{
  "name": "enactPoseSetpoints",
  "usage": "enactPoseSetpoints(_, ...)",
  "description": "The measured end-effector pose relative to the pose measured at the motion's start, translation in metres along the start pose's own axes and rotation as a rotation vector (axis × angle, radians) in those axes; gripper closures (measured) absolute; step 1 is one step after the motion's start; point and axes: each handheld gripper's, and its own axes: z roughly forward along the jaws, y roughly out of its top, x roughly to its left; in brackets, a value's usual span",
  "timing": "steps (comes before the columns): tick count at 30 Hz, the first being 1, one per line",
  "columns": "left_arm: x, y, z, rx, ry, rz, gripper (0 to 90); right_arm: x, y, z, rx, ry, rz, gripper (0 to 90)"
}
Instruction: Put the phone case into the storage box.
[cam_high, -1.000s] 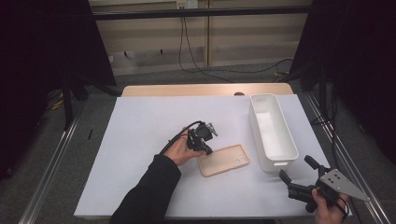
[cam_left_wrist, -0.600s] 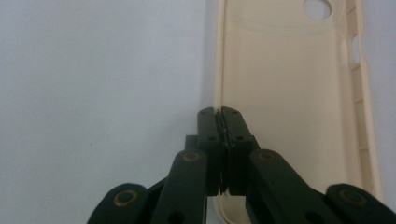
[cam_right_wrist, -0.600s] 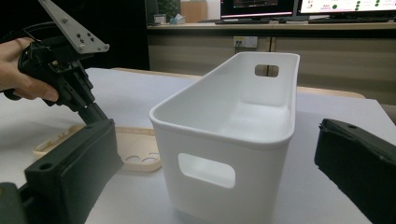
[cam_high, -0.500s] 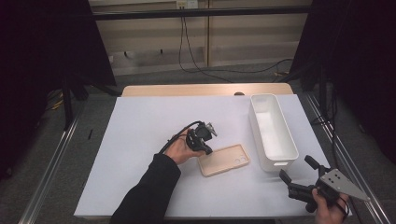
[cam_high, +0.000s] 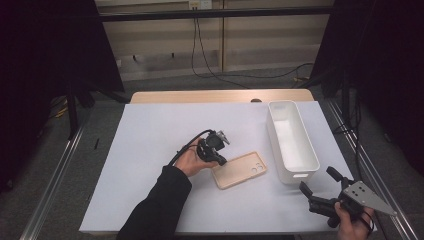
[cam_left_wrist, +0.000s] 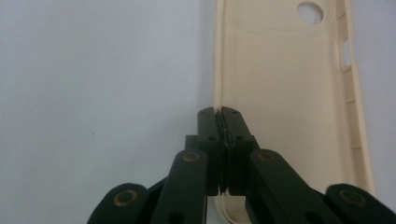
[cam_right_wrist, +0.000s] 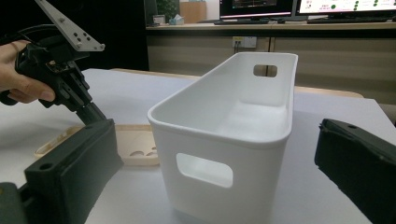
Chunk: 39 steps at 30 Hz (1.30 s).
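While the phone case (cam_high: 239, 170) is lying flat on the white table cover (cam_high: 150, 135), hollow side up, just beside the white bin (cam_high: 292, 141) and not in it, the job is being judged as early: the likely goal is the case going into the bin, and the lift and the transfer are being left to do. The bin is being seen bare inside in the right gripper view. The case's long side wall is being pinched by the left gripper (cam_left_wrist: 218, 114): in the left gripper view the jaws are being pressed together on that thin rim near the case's near end, one jaw inside the hollow and one outside, with almost no gap between them. The grip is being judged as made but not yet loaded, since the case is resting fully on the cover with no tilt being shown. The right gripper (cam_high: 320, 186) is being held near the table's front right corner, close to the bin's near end, touching nothing; its jaws are being kept wide apart, framing the bin in its own view. A thin, flexible wall is being clamped, so some bending is being expected on the lift. The case's camera cut-outs (cam_high: 256, 168) are being pointed toward the bin.
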Motion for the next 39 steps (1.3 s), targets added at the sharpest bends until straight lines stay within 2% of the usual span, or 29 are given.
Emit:
enactPoseSetpoints(6,-0.001,-0.004,-0.003,-0.031,0.026,0.011,88.0,0.000,0.000,0.000,0.001,0.000,-0.003,0.0)
enactPoseSetpoints(12,-0.002,-0.008,-0.004,-0.073,0.024,-0.007,88.0,0.000,0.000,0.000,0.000,-0.001,0.000,0.0)
enactPoseSetpoints(13,-0.002,-0.009,-0.004,-0.073,0.028,0.002,88.0,0.000,0.000,0.000,0.000,-0.002,0.000,0.0)
enactPoseSetpoints(17,-0.003,-0.012,-0.005,-0.083,0.030,-0.005,88.0,0.000,0.000,0.000,0.000,-0.002,0.001,0.0)
enactPoseSetpoints(18,-0.002,-0.014,-0.006,-0.084,0.016,-0.012,88.0,0.000,0.000,0.000,0.000,-0.001,0.000,0.0)
enactPoseSetpoints(23,-0.003,-0.017,-0.009,-0.103,0.036,-0.018,87.9,0.000,0.000,0.000,0.001,-0.003,0.000,0.0)
enactPoseSetpoints(24,-0.004,-0.019,-0.010,-0.126,0.043,-0.031,88.0,0.000,0.000,0.000,0.001,-0.003,0.000,0.0)
enactPoseSetpoints(26,-0.003,-0.020,-0.012,-0.136,0.050,-0.043,88.0,0.000,0.000,0.000,0.002,-0.003,0.000,0.0)
enactPoseSetpoints(30,-0.002,-0.021,-0.012,-0.123,0.052,-0.059,87.9,0.000,0.000,0.000,0.001,-0.003,0.000,0.0)
enactPoseSetpoints(31,-0.002,-0.023,-0.011,-0.130,0.074,-0.066,87.9,0.000,0.000,0.000,0.002,-0.004,-0.001,0.0)
enactPoseSetpoints(34,-0.002,-0.025,-0.012,-0.150,0.074,-0.079,87.9,0.001,0.000,0.000,0.004,-0.001,-0.004,0.0)
enactPoseSetpoints(36,-0.002,-0.027,-0.015,-0.184,0.086,-0.085,87.9,0.001,0.000,0.001,0.004,0.000,-0.007,0.0)
enactPoseSetpoints(39,-0.002,-0.028,-0.018,-0.197,0.100,-0.084,87.9,0.001,0.000,0.001,0.004,0.000,-0.008,0.0)
